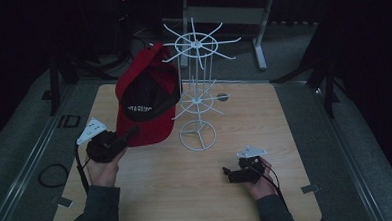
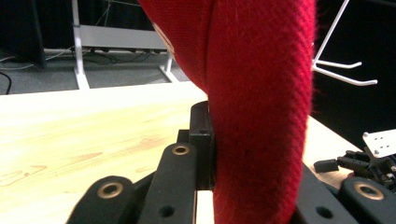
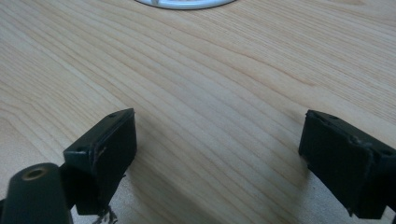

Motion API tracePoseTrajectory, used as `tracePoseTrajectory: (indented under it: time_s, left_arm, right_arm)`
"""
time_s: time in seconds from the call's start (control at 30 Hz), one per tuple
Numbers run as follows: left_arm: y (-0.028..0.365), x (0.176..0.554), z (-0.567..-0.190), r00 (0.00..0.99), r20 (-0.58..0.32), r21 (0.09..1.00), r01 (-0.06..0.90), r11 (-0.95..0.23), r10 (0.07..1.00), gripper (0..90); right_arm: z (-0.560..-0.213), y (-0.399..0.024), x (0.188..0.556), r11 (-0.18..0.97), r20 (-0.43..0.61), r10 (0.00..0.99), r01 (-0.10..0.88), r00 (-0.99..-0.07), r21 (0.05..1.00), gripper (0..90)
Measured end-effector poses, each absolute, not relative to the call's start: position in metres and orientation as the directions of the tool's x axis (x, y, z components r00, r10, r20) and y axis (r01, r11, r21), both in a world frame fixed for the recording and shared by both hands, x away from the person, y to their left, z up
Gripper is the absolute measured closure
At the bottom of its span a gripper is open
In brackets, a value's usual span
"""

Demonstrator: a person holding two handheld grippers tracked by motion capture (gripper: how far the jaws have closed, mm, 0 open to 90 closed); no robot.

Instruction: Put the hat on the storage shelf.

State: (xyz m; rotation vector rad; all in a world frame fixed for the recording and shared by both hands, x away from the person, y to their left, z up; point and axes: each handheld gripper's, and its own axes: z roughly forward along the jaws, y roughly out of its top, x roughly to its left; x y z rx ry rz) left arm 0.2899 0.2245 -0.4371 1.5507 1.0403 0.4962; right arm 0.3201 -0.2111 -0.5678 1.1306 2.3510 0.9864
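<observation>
The wooden table carried a white wire rack at its middle, toward the far side. A red cap hung against the rack's left side, its brim reaching down toward the near left. The left gripper was clamped on that brim, red cloth pressed between its jaws. At the near right, the right gripper rested low over bare wood, jaws wide apart, nothing between them.

High view dim, its surroundings black; both gripper views brighter, near parts soft.
</observation>
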Motion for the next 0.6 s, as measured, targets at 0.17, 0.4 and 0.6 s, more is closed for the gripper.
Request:
tracePoseTrajectory:
  time_s: [0.17, 0.4, 0.6]
  left_arm:
    - [0.2253, 0.2890, -0.4356, 0.519, -0.206, 0.941, 0.338, 0.022, 0.830, 69.3]
    - [0.2272, 0.2914, -0.4410, 0.495, -0.224, 0.927, 0.375, 0.027, 0.840, 50.3]
    - [0.2277, 0.2925, -0.4441, 0.480, -0.218, 0.920, 0.391, 0.015, 0.850, 42.3]
  right_arm:
    - [-0.5676, -0.2111, 0.3200, 0.439, -0.012, 0.785, 0.543, -0.620, 0.716, 11.2]
    - [-0.5678, -0.2113, 0.3202, 0.441, -0.016, 0.784, 0.539, -0.621, 0.717, 11.2]
    - [-0.5677, -0.2112, 0.3201, 0.439, -0.013, 0.785, 0.542, -0.619, 0.717, 11.2]
